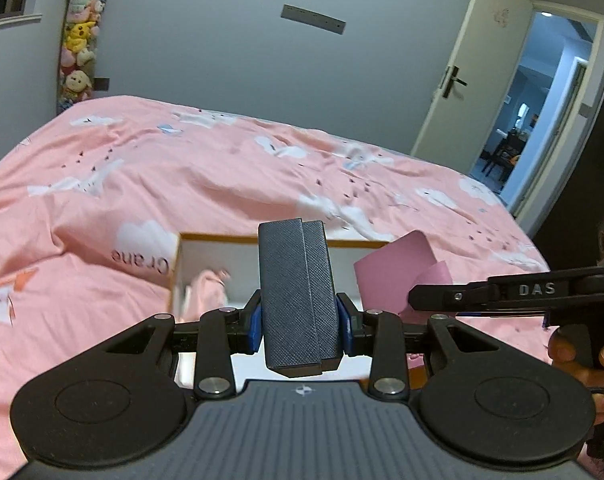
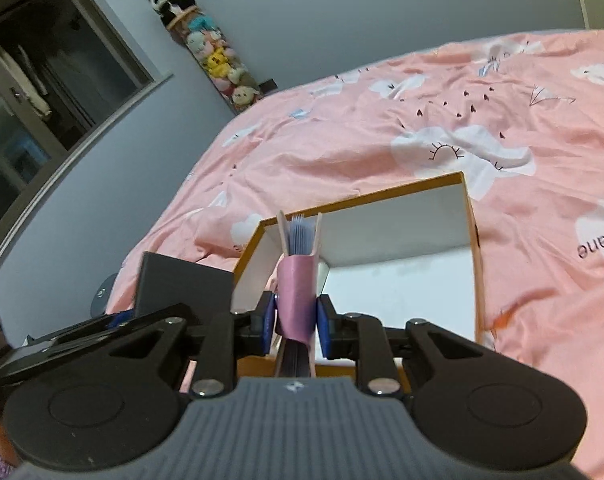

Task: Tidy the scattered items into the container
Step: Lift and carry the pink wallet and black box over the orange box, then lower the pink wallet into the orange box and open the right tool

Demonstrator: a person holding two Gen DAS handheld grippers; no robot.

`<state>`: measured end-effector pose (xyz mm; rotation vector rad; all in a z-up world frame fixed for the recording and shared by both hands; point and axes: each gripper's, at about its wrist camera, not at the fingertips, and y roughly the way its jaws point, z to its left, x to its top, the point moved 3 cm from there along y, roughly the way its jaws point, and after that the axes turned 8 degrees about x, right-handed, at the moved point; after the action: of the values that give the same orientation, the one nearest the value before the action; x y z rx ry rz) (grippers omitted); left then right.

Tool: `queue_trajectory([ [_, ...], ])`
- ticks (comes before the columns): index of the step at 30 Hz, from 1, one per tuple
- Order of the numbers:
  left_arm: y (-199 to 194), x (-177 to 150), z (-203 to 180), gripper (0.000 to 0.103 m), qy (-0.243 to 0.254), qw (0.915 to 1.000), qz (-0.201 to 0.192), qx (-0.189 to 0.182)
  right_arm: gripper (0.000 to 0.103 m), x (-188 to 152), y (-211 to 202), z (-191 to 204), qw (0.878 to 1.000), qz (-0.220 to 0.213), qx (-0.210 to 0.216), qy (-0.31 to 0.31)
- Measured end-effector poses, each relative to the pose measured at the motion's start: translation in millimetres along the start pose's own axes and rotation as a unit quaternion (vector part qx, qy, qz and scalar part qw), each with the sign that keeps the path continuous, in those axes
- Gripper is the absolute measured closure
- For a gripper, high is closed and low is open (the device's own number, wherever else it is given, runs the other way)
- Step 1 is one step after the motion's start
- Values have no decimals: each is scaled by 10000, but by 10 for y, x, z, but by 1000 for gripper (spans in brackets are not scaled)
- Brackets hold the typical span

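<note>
Reading "DAS": right tool (image 1: 421, 300)

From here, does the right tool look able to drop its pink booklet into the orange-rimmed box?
Probably yes. The right tool, shut on the pink booklet, faces the orange-rimmed white box, whose top is open and near floor bare; the left tool's dark textured case sits off to one side.

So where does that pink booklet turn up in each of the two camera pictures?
Left wrist view: the pink booklet sits right of centre, above the box, in the other gripper's fingers.
Right wrist view: it stands at centre, clamped between the blue pads.
Shared landmark: the orange-rimmed box on the pink bedspread.
</note>
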<state>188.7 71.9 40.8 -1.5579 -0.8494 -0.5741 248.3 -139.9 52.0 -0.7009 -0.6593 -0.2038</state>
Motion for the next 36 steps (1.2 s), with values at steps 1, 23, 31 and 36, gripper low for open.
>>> queue_trajectory([
  [1,63,25,25,62,35,10000,9,60,79,48,91,-27,10000,62,-16,35],
  [23,997,77,485,62,18,9993,334,165,79,355,2080,-603,9797,1694,-438,974],
  [31,1044,73,573,62,-134,9991,365,190,79,313,2255,-728,9740,1890,-511,1142],
  [36,1045,69,580,62,-148,9990,362,198,73,301,2222,-796,9711,2013,-917,899],
])
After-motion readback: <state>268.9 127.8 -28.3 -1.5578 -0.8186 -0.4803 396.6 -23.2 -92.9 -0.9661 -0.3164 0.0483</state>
